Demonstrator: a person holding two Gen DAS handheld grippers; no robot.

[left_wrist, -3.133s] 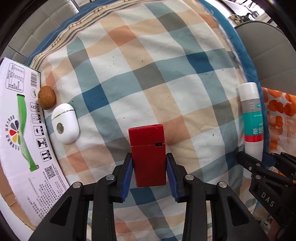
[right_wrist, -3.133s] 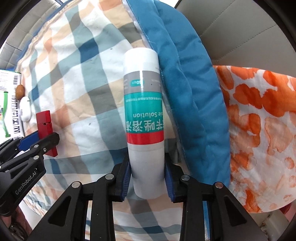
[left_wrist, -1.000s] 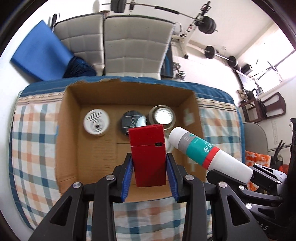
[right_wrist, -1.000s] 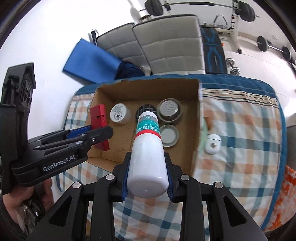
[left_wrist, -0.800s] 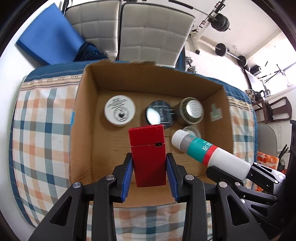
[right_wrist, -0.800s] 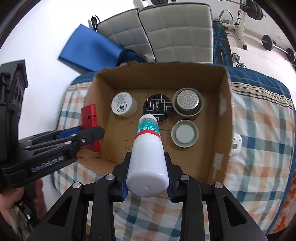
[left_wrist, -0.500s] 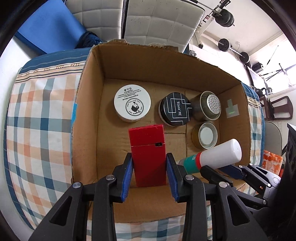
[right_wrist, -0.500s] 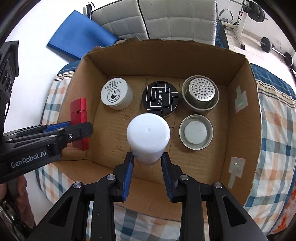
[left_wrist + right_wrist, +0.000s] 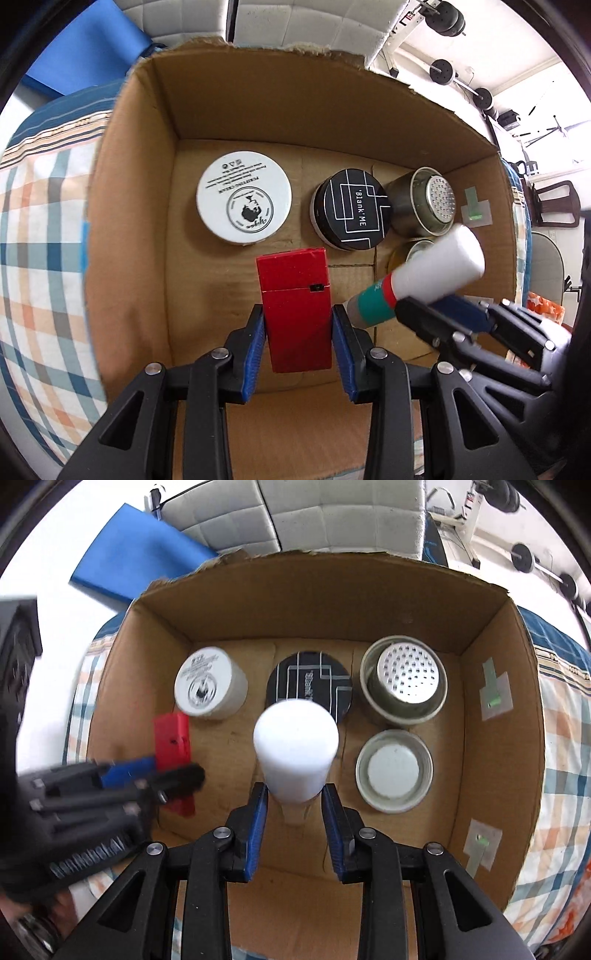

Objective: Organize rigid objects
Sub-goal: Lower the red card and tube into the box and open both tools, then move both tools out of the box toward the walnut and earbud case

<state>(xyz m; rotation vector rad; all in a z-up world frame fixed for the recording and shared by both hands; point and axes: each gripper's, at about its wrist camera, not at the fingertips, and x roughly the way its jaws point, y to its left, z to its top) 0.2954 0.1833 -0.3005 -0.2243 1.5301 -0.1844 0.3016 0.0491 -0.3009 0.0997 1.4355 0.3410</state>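
Hovering over the open brown cardboard box (image 9: 129, 221) on the checked bed quilt (image 9: 40, 206), both hand-held grippers now point steeply down into it, where a second ago they were higher and the whole box sat small beneath them. The left hand-held gripper (image 9: 297, 325) is clenched on a flat red rectangular case (image 9: 295, 306); the right hand-held gripper (image 9: 293, 806) grips a white plastic bottle with a teal and red label (image 9: 417, 280), seen end-on from its own camera (image 9: 295, 749). That descent suggests both items are about to be set on the box floor, so this step of the tidying looks close to done.

Along the far wall of the box stand a white round cream jar (image 9: 243, 201), a black round tin with white line pattern (image 9: 351, 210) and a metal cup with a perforated base (image 9: 404, 681); a shallow metal lid (image 9: 393, 771) lies nearer on the right. Bare cardboard remains in the near left part, under the red case. The bottle hangs just in front of the black tin and beside the shallow lid, so it could knock either. The two grippers are close together and might clash.
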